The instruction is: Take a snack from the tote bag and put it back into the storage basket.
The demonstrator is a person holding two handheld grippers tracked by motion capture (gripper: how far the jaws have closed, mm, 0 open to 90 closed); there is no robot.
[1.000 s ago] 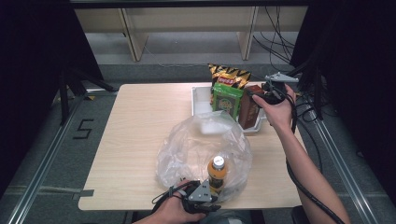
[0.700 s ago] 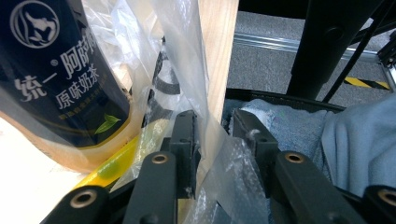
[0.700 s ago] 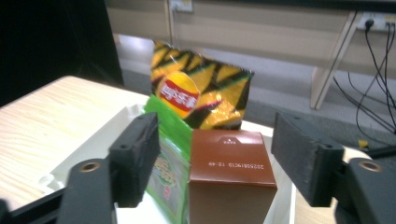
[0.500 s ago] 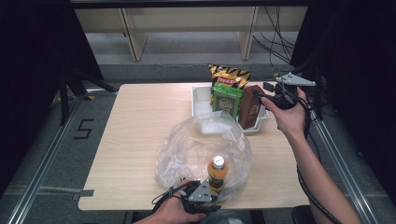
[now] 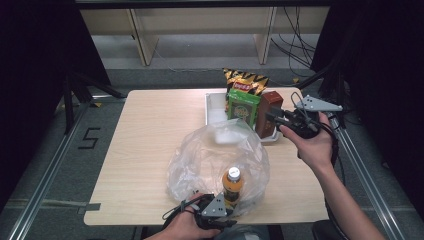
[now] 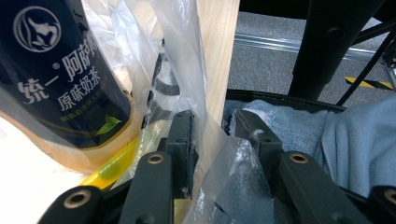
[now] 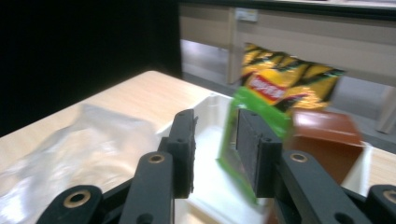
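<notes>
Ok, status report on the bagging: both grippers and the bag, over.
Left gripper clamped on plastic bag edge at table's near side. Bottle upright inside bag. Right gripper empty by the tray, jaws just been closing. Nothing blocking.

Bottle in bag (tray behind)

Counting, in the high view, one wooden table across the middle of the frame. Showing one clear plastic bag at lower centre, and one bottle with a white cap standing inside it. Showing one white tray at upper right of the tabletop. Holding three packaged goods there: one yellow-and-black snack bag, one green box, one brown box. Making two grippers: left gripper at bottom centre, right gripper at right. Reaching in, two hands, one per gripper.
</notes>
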